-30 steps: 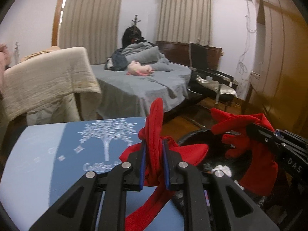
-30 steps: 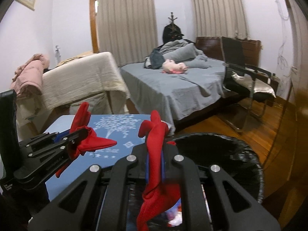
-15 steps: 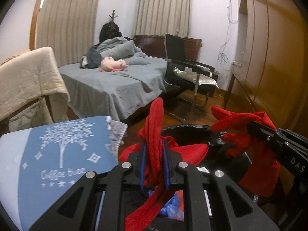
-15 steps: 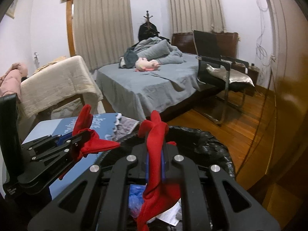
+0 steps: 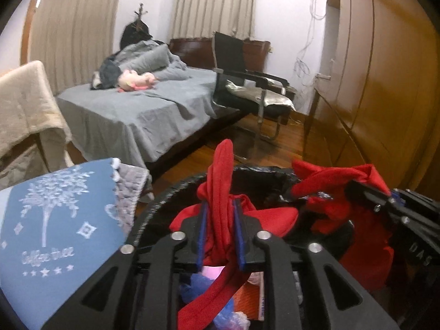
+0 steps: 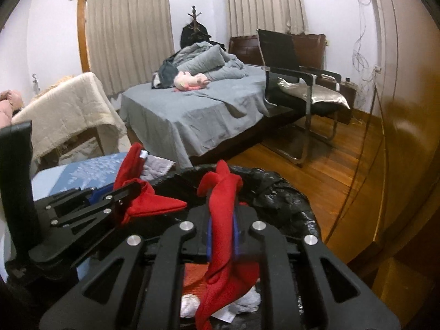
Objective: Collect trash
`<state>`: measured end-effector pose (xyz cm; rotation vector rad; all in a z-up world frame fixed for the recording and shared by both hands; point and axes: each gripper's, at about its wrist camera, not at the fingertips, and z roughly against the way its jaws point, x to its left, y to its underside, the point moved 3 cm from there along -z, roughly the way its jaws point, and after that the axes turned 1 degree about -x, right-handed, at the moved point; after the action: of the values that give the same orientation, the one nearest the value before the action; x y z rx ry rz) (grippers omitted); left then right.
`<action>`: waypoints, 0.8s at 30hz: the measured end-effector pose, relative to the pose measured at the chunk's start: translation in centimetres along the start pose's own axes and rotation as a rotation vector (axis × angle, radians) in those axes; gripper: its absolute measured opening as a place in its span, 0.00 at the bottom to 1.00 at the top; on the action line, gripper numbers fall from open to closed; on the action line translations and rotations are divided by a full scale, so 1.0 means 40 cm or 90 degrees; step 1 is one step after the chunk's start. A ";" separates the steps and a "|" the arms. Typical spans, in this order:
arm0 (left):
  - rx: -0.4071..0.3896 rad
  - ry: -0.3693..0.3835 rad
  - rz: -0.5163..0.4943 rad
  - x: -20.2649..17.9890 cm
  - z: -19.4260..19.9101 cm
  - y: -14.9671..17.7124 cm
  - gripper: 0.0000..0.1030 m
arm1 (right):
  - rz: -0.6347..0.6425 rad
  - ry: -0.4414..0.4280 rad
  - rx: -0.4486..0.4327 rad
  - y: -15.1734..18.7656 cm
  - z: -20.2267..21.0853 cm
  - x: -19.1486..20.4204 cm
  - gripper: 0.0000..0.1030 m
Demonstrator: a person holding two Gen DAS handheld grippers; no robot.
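Left wrist view showed our left gripper (image 5: 220, 228) and right gripper (image 6: 222, 229) over the black-lined bin (image 5: 165, 195), so the red cloth (image 5: 220, 192) would drop in; both jaws were opening, cloth between them. Paper scraps (image 6: 242, 302) lay inside

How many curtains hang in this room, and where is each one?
2. One curtain hangs at the window left of the bed; the other curtain hangs behind the bed's head, near the black chair. More may be out of view.
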<state>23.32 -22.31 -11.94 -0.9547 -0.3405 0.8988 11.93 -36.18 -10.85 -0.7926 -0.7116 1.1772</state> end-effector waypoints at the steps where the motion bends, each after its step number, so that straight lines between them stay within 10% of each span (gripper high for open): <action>1: 0.002 0.006 0.002 0.001 -0.006 -0.001 0.37 | -0.001 0.005 0.002 0.002 -0.004 -0.005 0.23; 6: -0.004 0.019 0.017 0.019 -0.004 -0.006 0.64 | -0.003 0.032 -0.004 0.011 0.004 -0.024 0.49; 10: -0.012 0.000 0.018 0.037 0.020 -0.012 0.77 | -0.003 0.052 -0.020 0.009 0.021 -0.028 0.89; 24: -0.057 -0.109 0.048 0.144 0.248 -0.010 0.94 | 0.004 -0.015 -0.028 -0.007 0.118 0.068 0.95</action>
<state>20.92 -12.35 -6.77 -0.9808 -0.4972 1.0448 8.82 -32.82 -7.88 -0.8194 -0.7578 1.1818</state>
